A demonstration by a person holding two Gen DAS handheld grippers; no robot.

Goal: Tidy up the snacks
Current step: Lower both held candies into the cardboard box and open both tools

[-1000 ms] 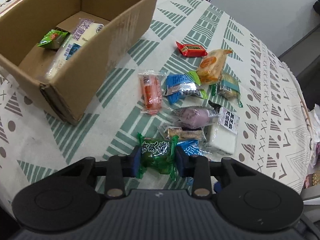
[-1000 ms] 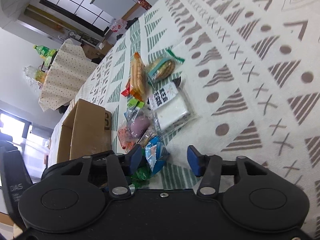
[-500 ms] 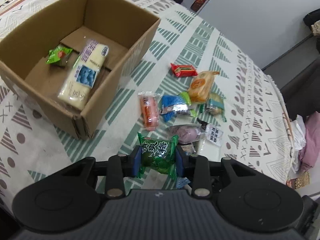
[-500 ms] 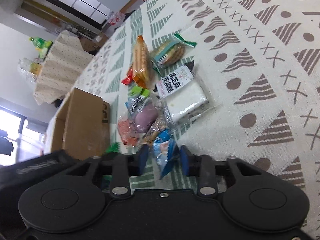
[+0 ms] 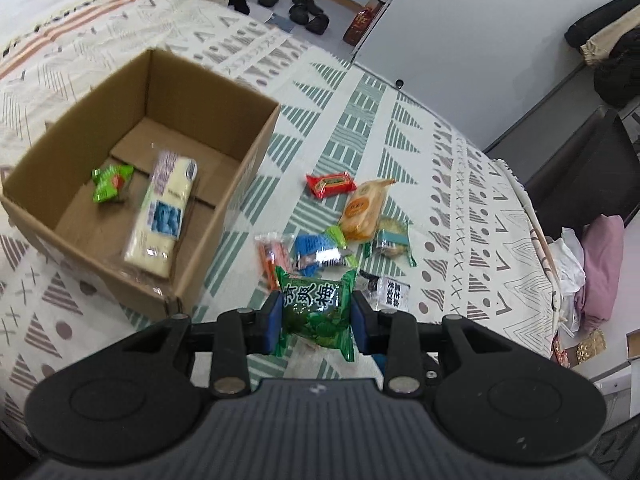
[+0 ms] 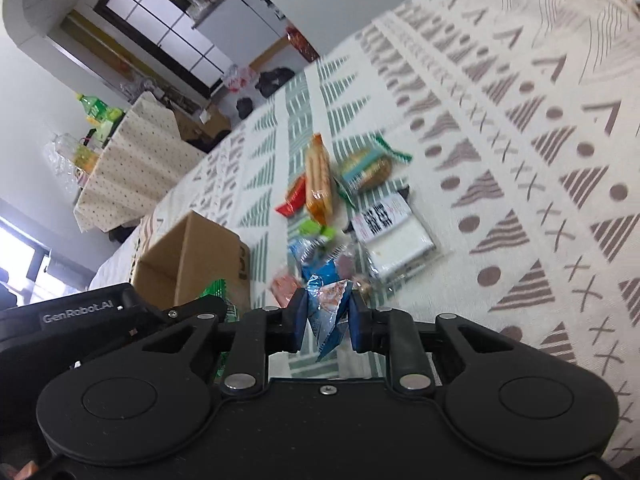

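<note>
Above the tablecloth [image 5: 352, 128], both downward-tilted claws are clamped: left claw [image 5: 316, 316] on green packet [image 5: 316, 304], right claw [image 6: 327, 314] on blue packet [image 6: 329, 308].

Both tools are matte black plastic. The left gripper [image 5: 316, 322] has two round side discs, blue pads [image 5: 271, 322] on its fingers, silver pivot pins and a ribbed grey body with a small white mark. The right gripper [image 6: 328, 320] is alike, with blue pads [image 6: 299, 322], a centre screw and smooth black body.

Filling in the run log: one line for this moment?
left gripper: shut on green packet | right gripper: shut on blue packet | box: two snacks inside
</note>
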